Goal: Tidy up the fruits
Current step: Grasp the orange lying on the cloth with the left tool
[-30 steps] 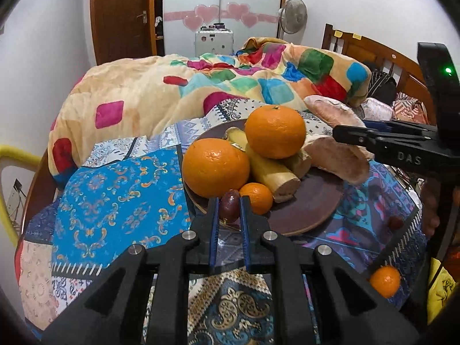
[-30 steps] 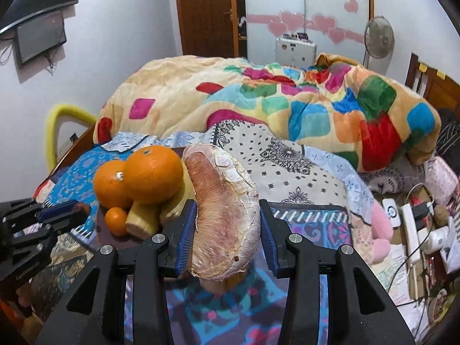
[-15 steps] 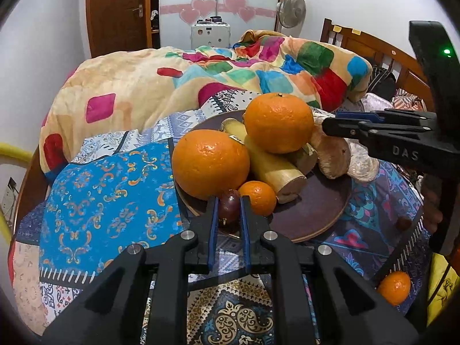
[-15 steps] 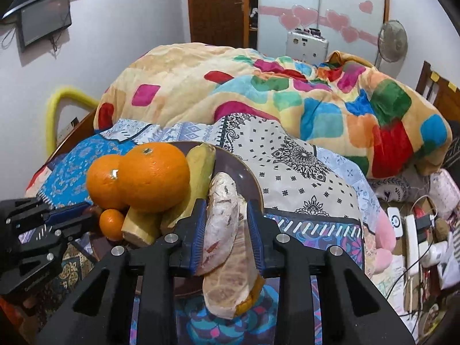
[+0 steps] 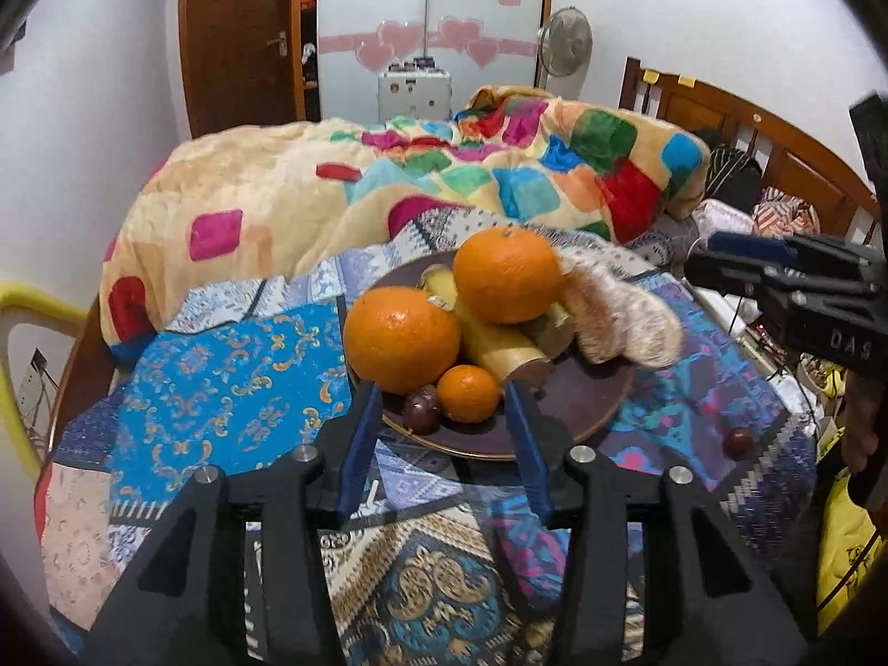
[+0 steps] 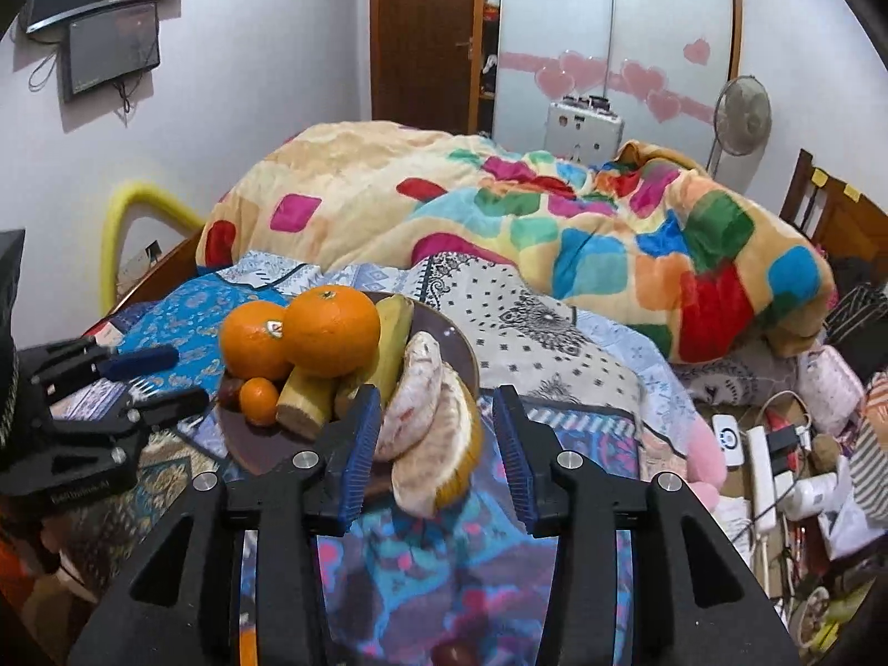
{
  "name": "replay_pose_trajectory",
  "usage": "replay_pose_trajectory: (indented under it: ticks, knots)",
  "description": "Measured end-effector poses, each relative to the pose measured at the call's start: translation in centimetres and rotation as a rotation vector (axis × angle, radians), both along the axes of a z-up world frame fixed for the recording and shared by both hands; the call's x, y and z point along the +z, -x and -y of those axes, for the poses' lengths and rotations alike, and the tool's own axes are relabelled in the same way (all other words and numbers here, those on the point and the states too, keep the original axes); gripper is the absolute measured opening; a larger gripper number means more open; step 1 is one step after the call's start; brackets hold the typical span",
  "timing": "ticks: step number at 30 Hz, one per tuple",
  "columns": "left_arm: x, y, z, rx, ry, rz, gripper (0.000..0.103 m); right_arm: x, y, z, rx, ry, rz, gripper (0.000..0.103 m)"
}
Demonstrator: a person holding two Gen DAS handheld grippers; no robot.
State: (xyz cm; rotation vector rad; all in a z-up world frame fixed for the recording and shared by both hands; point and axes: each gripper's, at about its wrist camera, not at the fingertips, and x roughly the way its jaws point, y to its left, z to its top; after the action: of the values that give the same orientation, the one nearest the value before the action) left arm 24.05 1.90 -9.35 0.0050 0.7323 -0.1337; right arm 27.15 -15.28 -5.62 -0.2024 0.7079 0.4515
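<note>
A dark brown plate (image 5: 588, 405) on the patterned cloth holds two large oranges (image 5: 400, 337), a small orange (image 5: 468, 393), cut banana pieces (image 5: 499, 344), a dark grape (image 5: 422, 409) and pale pomelo segments (image 5: 621, 317). My left gripper (image 5: 441, 447) is open and empty, just in front of the grape and small orange. My right gripper (image 6: 438, 444) is open; the pomelo segments (image 6: 430, 433) lie between its fingers on the plate's edge (image 6: 460, 344). Another dark grape (image 5: 739, 440) lies on the cloth to the right of the plate.
A bright patchwork blanket (image 5: 444, 188) is heaped behind the plate. A wooden headboard (image 5: 777, 150) stands at the right. Cables, a power strip and clutter (image 6: 777, 444) lie off the right side. A yellow rail (image 6: 133, 216) runs at the left.
My left gripper opened and let the grape go onto the plate. My right gripper set the pomelo segments on the plate's edge and opened. Both grippers drew back a little.
</note>
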Motion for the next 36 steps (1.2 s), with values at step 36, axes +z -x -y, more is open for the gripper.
replay_pose_trajectory:
  ticks: [36]
  knots:
    - [-4.8, 7.9, 12.1, -0.105, 0.044, -0.105, 0.066, -5.8, 13.4, 9.7, -0.080, -0.098, -0.028, 0.050]
